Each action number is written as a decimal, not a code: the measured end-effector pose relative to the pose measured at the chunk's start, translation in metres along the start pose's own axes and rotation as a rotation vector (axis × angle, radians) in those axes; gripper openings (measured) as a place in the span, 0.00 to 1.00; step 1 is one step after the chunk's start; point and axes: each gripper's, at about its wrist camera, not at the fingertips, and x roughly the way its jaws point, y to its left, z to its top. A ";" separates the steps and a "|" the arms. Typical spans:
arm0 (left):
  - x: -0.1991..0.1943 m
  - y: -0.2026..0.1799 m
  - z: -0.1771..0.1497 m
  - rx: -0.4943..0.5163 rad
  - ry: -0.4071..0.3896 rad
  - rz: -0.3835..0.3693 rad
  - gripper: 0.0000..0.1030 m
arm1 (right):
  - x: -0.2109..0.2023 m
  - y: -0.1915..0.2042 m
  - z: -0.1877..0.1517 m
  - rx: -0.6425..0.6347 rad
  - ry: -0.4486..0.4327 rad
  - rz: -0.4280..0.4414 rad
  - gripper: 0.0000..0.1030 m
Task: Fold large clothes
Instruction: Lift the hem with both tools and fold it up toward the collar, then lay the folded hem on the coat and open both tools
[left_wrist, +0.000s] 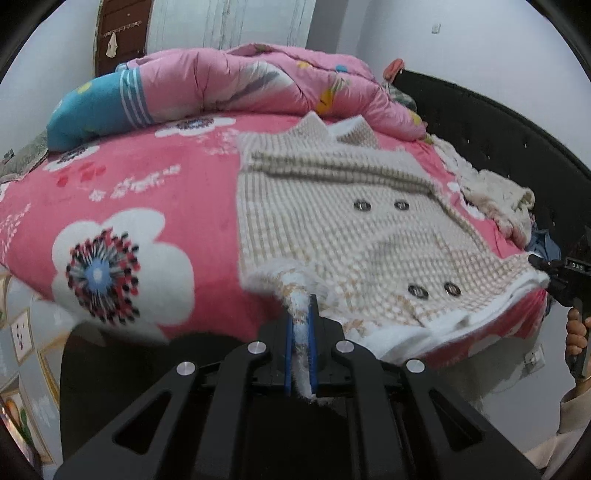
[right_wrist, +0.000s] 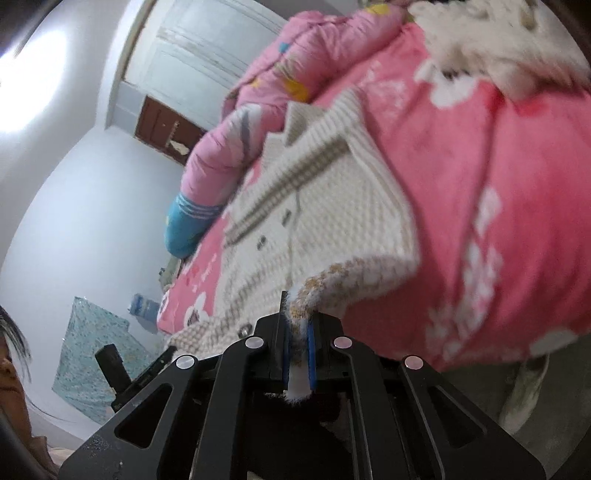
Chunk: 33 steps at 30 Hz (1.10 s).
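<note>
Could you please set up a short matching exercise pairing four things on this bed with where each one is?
Things:
1. cream and beige knitted coat
2. pink floral quilt
3. blue striped pillow
4. left gripper

Places:
A. bunched at the far end of the bed
B. shut on the coat's near hem
C. spread flat on the pink flowered bedsheet
D. beside the quilt's left end

Pairs: 1-C, 2-A, 3-D, 4-B

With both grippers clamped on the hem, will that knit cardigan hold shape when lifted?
Probably not. The cardigan bunches where the left gripper pinches it, so it's likely floppy. The thick knit looks fairly heavy; expect sag between it and the right gripper. The fuzzy fabric should resist slipping.
</note>
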 end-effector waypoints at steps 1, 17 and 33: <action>0.001 0.002 0.004 -0.005 -0.005 -0.003 0.07 | 0.002 0.004 0.004 -0.009 -0.004 0.000 0.05; 0.054 0.044 0.094 -0.132 -0.034 -0.104 0.10 | 0.066 0.008 0.102 0.010 -0.078 0.091 0.07; 0.125 0.081 0.118 -0.203 0.031 -0.065 0.55 | 0.122 -0.058 0.115 0.134 -0.003 -0.020 0.57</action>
